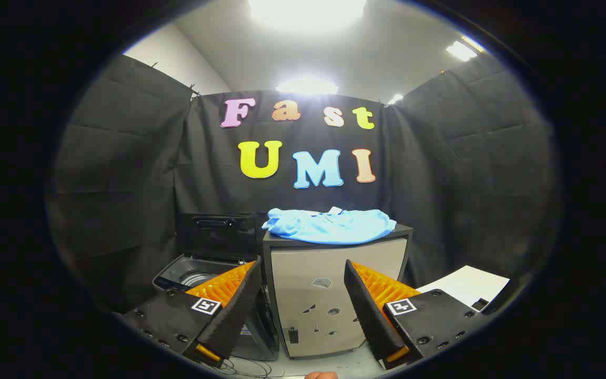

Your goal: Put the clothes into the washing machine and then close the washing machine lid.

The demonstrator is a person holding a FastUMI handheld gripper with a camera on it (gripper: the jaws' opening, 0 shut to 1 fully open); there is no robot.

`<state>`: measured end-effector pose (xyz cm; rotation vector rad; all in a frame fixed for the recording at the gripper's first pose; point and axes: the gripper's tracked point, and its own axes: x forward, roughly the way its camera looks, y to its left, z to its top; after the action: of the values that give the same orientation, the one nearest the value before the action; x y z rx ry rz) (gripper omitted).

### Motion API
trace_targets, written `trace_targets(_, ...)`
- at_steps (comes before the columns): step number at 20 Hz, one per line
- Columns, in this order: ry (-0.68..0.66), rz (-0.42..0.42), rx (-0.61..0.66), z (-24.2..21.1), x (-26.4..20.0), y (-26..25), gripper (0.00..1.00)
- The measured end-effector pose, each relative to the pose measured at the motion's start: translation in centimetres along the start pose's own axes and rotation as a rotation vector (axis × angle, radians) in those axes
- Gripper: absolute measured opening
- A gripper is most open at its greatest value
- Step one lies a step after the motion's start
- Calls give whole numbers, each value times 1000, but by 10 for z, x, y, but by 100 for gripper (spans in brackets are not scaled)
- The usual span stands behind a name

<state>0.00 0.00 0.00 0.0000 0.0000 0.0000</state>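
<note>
A light blue garment [332, 225] lies crumpled on top of a small dark-topped cabinet [329, 295], well beyond my fingers. Left of the cabinet stands the washing machine [190, 271] with its dark lid [216, 234] raised upright and the grey drum opening showing. My gripper [303, 310] is open, its fingers spread wide and nothing between them. The left finger covers part of the washer's rim.
Black cloth walls close off the booth on three sides. A white flat surface [466, 287] lies low to the right, behind the right finger. Cables run along the floor below the cabinet. A fingertip of a hand [321, 375] shows beneath the fingers.
</note>
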Motion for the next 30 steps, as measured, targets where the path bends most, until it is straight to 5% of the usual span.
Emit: trace_targets(30,7,22,-4,-3,-2,6,98)
